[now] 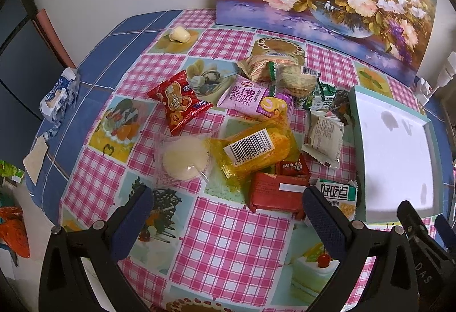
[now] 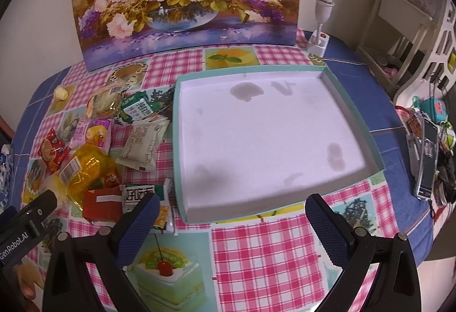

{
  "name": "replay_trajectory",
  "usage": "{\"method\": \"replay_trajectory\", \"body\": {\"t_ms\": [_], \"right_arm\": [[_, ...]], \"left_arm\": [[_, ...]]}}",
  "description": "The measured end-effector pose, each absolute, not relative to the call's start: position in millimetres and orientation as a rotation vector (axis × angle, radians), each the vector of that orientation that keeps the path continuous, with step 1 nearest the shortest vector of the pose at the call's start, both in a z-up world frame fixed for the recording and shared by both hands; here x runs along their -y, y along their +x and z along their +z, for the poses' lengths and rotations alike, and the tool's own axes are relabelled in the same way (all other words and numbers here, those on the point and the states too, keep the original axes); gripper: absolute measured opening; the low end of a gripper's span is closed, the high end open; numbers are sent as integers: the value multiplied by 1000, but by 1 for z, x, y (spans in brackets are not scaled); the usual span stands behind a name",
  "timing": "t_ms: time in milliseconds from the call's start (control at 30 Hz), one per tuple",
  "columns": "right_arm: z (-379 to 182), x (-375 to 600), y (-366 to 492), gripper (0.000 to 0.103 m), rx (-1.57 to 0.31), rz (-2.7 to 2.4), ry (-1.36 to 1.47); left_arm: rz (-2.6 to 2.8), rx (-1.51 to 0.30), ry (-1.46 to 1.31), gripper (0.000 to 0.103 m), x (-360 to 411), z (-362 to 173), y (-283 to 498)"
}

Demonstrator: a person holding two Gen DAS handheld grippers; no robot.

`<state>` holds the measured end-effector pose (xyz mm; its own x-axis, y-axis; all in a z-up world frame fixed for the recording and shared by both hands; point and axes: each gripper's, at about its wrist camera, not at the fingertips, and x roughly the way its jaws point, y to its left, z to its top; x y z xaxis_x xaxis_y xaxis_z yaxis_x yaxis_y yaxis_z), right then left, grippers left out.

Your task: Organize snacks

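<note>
On the checked tablecloth (image 1: 228, 226) nothing is sorted yet — the snacks lie in a loose heap and the teal-rimmed tray (image 2: 352, 112) beside them holds nothing. I have both tools spread wide and empty: my left gripper (image 1: 225, 212) hovers over the near edge of the heap, my right gripper (image 2: 232, 219) over the tray's near rim.

Going left to right through the pile: the red peanut packet (image 1: 178, 102) lies a little apart on the far left, an easy first pick. Next comes the round pale cake in clear wrap (image 1: 185, 159), touching the yellow barcoded pack (image 1: 256, 151), which leans over the red-orange box (image 1: 273, 193). Past those, the white pillow pack (image 1: 323, 138) and the green-and-white packet (image 1: 337, 193) sit just beside the tray's edge.

I judge the step in hand is the first grasp. To do it well I'd take the top or outlying pieces first — pinching a crimped seam, not the soft middle, so cakes don't crush and slippery film doesn't squirt out. The yellow pack should come off before the box under it. In the tray, I'd start at a far corner and lay rows.
</note>
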<state>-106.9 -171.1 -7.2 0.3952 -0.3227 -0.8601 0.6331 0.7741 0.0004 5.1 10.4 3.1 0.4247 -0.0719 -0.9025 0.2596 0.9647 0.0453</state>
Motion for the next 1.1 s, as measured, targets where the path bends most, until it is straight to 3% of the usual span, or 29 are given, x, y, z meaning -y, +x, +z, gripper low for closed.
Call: {"method": "replay_trajectory", "body": {"t_ms": [200,400,1100], "right_arm": [[-20,164,-87,102,-1019,-494,432],[-37,158,-69,91,-1054,-456,468],[-51,183,-74,89,-1168,-613,440]], "left_arm": [[-217,-1171,116,103,-15,-7,17],[-189,-1240,83,103,-14,-26,31],[-282,-1389,111,103,38,-83,37]]}}
